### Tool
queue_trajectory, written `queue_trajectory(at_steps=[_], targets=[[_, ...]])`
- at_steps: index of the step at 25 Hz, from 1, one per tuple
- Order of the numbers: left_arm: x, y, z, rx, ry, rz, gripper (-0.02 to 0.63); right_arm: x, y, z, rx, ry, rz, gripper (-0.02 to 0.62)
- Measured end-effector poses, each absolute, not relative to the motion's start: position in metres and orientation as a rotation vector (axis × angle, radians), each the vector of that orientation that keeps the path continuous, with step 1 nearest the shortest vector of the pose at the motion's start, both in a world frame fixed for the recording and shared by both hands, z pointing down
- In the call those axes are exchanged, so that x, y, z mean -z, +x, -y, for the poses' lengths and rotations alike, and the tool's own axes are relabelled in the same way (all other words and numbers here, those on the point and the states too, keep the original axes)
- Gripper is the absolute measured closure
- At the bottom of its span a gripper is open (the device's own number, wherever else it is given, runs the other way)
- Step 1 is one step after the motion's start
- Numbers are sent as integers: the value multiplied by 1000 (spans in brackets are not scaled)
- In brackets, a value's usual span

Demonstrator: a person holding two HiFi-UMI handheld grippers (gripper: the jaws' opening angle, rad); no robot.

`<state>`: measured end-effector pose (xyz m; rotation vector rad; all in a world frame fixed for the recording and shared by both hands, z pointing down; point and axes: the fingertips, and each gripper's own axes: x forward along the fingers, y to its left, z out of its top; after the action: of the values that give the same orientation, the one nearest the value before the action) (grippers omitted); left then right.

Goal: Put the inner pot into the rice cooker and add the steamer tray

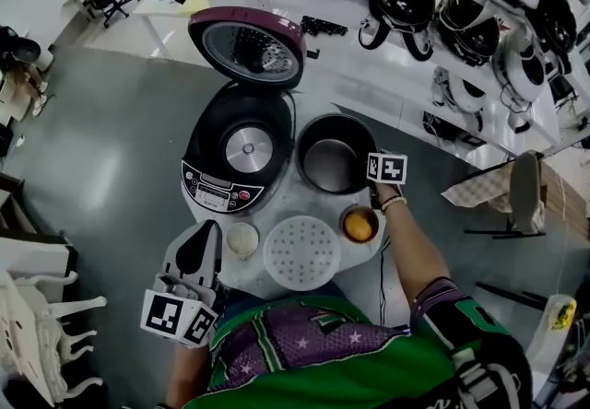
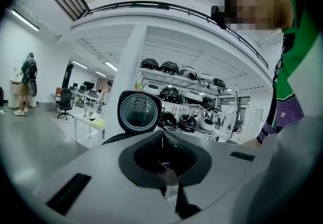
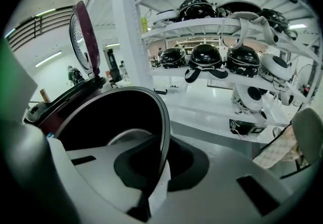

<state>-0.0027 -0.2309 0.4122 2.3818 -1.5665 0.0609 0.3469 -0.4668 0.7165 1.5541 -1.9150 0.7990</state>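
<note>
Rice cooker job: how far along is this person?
Early. Done: the rice cooker stands open, lid up, well empty. In hand: the right gripper is clamped on the rim of the inner pot, which sits on the table beside it. Left: lift the pot in, then add the steamer tray, lying untouched on the table. The left gripper is shut and empty.
</note>
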Motion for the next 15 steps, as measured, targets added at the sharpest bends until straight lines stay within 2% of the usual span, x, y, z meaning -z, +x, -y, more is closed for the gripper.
queue_trajectory(at_steps=[15], targets=[[-406, -34, 217, -31, 2444, 1469, 583, -697, 357, 440, -947, 1684, 1870, 583]])
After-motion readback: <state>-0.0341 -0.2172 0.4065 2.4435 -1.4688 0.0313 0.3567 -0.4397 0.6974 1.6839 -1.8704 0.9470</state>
